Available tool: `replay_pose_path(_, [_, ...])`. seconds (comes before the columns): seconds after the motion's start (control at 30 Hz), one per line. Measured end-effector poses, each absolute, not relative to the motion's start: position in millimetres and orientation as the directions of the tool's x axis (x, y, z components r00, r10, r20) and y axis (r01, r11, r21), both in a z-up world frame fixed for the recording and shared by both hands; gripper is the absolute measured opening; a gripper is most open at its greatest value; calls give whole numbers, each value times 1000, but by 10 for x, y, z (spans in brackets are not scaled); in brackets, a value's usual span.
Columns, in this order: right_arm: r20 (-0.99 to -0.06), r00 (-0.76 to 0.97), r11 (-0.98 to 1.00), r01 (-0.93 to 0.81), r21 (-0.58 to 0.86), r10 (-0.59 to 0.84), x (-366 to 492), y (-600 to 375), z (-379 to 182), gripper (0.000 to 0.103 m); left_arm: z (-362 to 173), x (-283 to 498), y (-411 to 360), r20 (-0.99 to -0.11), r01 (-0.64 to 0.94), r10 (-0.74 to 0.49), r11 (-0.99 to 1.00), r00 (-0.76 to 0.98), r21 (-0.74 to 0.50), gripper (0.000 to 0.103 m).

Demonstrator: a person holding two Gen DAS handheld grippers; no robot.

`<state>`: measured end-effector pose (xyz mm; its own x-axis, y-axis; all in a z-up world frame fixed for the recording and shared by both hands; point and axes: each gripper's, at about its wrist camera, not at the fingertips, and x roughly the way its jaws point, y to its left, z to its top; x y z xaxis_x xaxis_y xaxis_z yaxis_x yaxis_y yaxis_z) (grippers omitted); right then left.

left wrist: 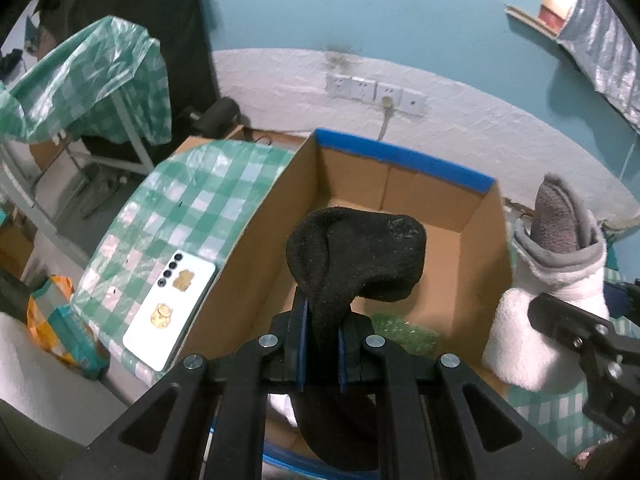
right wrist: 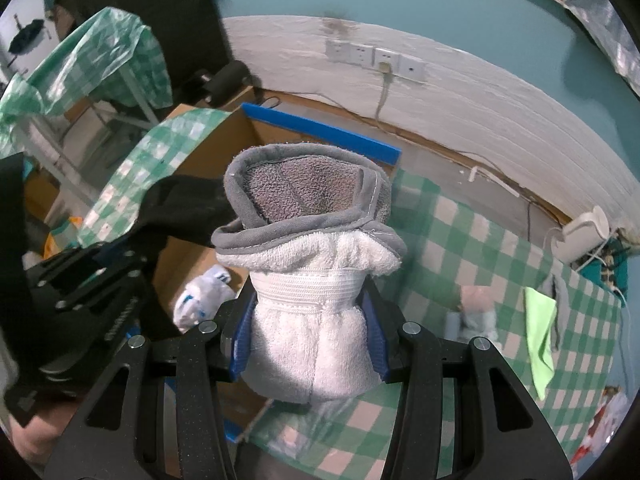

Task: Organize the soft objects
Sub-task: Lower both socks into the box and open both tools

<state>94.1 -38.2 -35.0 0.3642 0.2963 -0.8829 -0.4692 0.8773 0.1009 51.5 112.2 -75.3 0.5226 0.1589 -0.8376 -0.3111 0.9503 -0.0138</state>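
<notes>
left gripper clenched on a black sock, held up over the open cardboard box with blue-taped rim. inside the box, a white printed sock and something green and glittery on the floor. right gripper grasping a white fleece bootie with grey lining, upright, just right of the box above the green checked tablecloth. white phone face down left of the box; lime cloth far right.
</notes>
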Motion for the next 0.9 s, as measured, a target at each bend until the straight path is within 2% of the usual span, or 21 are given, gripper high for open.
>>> replay_pose_path(0.13, [-890, 344, 865, -492, 100, 298, 942, -230, -433, 47, -844, 532, 1159, -849, -329, 183, 944, 496, 12, 12])
replay_pose_path(0.27, [-899, 322, 852, -514, 98, 298, 948, -112, -542, 50, -917, 547, 1181, -862, -337, 204, 941, 464, 42, 36])
replay_pose_path(0.37, [-901, 317, 851, -515, 98, 296, 957, -90, -582, 57, -939, 554, 1176, -864, -338, 234, 938, 446, 80, 42])
replay_pose_path(0.5, [-891, 332, 864, -489, 120, 311, 993, -129, -549, 66, -900, 551, 1152, -846, -338, 285, 932, 450, 135, 62])
replay_pose_path(0.57, [-886, 337, 869, -477, 131, 319, 1009, -149, -522, 72, -874, 550, 1157, -841, -339, 287, 931, 460, 133, 67])
replay_pose_path(0.9, [-876, 368, 889, -438, 134, 313, 1063, -303, -462, 73, -806, 536, 1199, -844, -353, 238, 933, 481, 62, 68])
